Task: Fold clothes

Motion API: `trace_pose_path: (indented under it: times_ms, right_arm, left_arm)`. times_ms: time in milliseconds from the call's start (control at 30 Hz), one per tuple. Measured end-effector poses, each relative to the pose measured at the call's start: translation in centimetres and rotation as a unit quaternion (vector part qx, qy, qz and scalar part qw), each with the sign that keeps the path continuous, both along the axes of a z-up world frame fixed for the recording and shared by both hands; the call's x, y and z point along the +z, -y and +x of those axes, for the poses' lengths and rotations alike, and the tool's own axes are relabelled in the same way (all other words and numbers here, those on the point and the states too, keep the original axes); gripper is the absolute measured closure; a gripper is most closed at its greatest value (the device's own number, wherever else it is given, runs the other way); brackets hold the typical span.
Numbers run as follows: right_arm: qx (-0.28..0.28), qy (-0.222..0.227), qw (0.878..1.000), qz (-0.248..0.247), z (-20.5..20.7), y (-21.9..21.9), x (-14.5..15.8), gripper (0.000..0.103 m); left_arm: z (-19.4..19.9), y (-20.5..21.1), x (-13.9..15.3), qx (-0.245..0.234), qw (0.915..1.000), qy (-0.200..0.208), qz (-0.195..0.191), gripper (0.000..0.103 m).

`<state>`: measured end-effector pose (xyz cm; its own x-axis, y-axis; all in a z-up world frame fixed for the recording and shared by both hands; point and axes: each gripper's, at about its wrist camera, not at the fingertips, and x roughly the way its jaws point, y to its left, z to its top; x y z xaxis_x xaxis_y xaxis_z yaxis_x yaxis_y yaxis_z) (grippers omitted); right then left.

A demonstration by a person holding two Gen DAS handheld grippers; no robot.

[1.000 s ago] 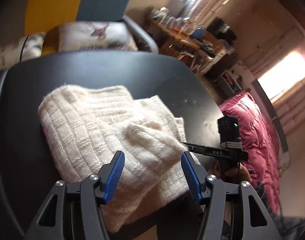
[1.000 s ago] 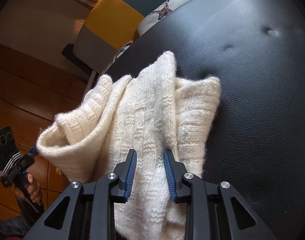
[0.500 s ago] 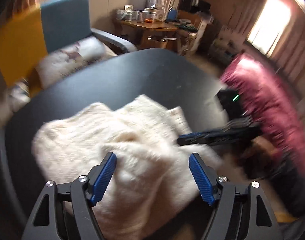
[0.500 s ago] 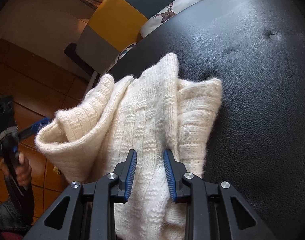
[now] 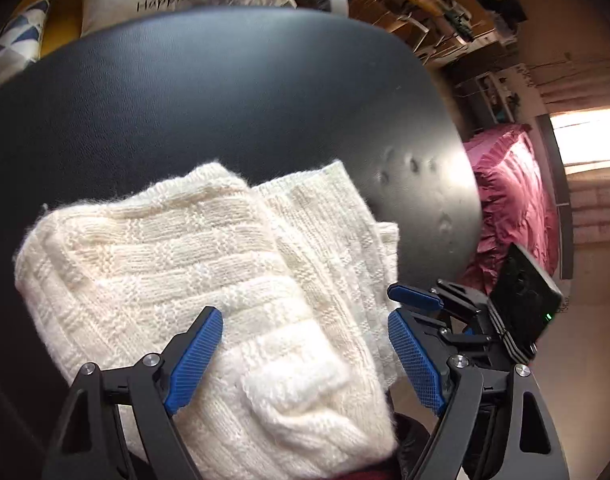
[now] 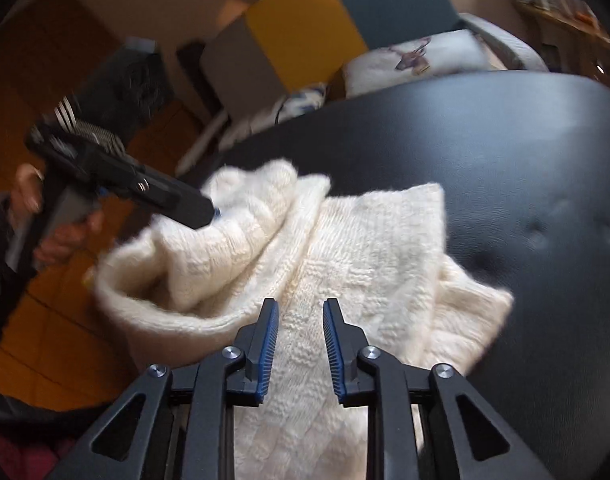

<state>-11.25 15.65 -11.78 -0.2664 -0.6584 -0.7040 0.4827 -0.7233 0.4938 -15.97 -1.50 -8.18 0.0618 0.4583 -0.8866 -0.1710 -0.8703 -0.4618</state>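
Sweater (image 5: 209, 280), a cream knit already doubled into a thick bundle, lies on the black padded seat (image 5: 225, 92), bunched toward the seat's near edge with part of it spilling over that edge.

In the left wrist view the bundle's long axis runs from about ten o'clock down to five o'clock, and its rolled, thicker end sits right between the blue pads at six o'clock. The left gripper (image 5: 305, 356) hangs over that rolled end with its jaws opening wide; knit lies between them, but the pads do not appear to press on it.

The right gripper (image 6: 299, 348) comes at the same bundle from the other side. In its own view the sweater spreads from nine o'clock, where a loose fold stands up, across to three o'clock, and a strip of knit runs straight up the twelve-to-six line through its jaws. Those jaws are narrow and closing, with the strip between them; the pads do not yet look clamped on it. In the left view this gripper shows at four o'clock, just beside the bundle's edge.

Judging from this, the coming move turns on the raised fold at the right view's nine to ten o'clock: the left gripper is the nearer one, its tip just beside that fold.
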Motion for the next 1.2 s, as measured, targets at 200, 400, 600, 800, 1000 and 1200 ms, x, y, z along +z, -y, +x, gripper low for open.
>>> trace_pose_path:
  times_ms: [200,400,600,800,1000,1200]
  right_arm:
    - [0.044,-0.003,0.998,-0.045,0.3,2.7,0.0,0.083]
    - [0.055,-0.009,0.996,-0.075,0.2,4.9,0.2,0.083]
    - [0.037,-0.038,0.994,-0.09,1.6,5.5,0.3,0.082]
    - [0.009,-0.047,0.995,-0.089,3.1,5.0,-0.2,0.08]
    - [-0.001,-0.07,0.997,-0.045,5.0,3.1,0.2,0.075]
    - [-0.017,-0.084,0.992,0.089,6.0,0.5,0.0,0.075]
  left_arm:
    - [-0.6,-0.8,-1.1,-0.016,0.9991,0.034,-0.018,0.017]
    - [-1.1,-2.3,-2.9,-0.055,0.9952,0.062,-0.052,0.013]
    - [-1.0,-2.5,-3.9,-0.072,0.9909,0.087,-0.073,0.008]
    - [-0.4,-2.0,-3.8,-0.081,0.9888,0.086,-0.091,0.01]
    - [0.6,0.4,-2.4,-0.064,0.9902,0.048,-0.114,0.062]
    - [2.4,2.7,-1.1,-0.03,0.996,-0.005,-0.084,0.082]
